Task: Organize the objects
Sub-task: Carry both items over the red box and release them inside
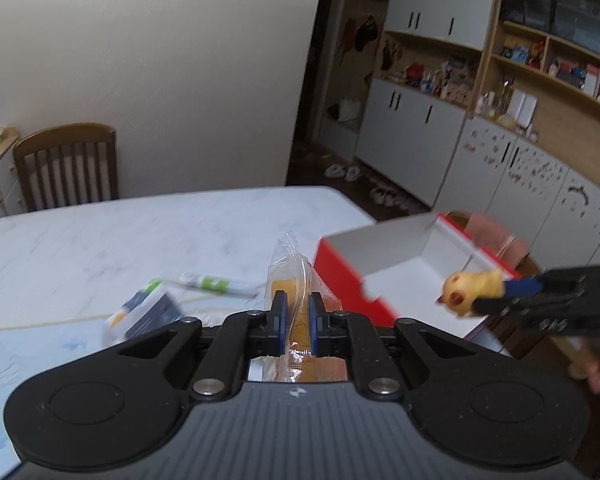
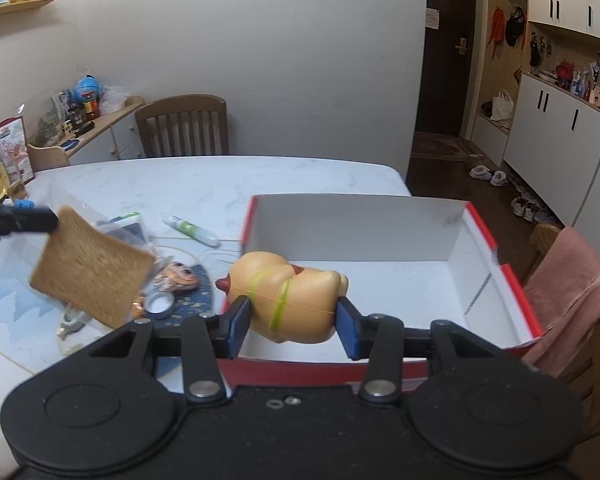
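Fingers [image 1: 278,320] of the left gripper [image 1: 296,322] are clenched on a wrapped slice of toast [image 2: 90,266], held in the air left of the red box [image 2: 512,280]. Right gripper [image 2: 294,322] grasps a toy hot dog [image 2: 288,296] over the box's near wall. On the worktop [image 2: 204,184] left of the box lie a green-and-white tube [image 2: 190,230] and a small packet [image 1: 148,312]

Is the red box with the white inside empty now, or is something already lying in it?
Empty, as far as visible. The red box shows only bare white floor; the toy hot dog is held above its near edge by the right gripper.
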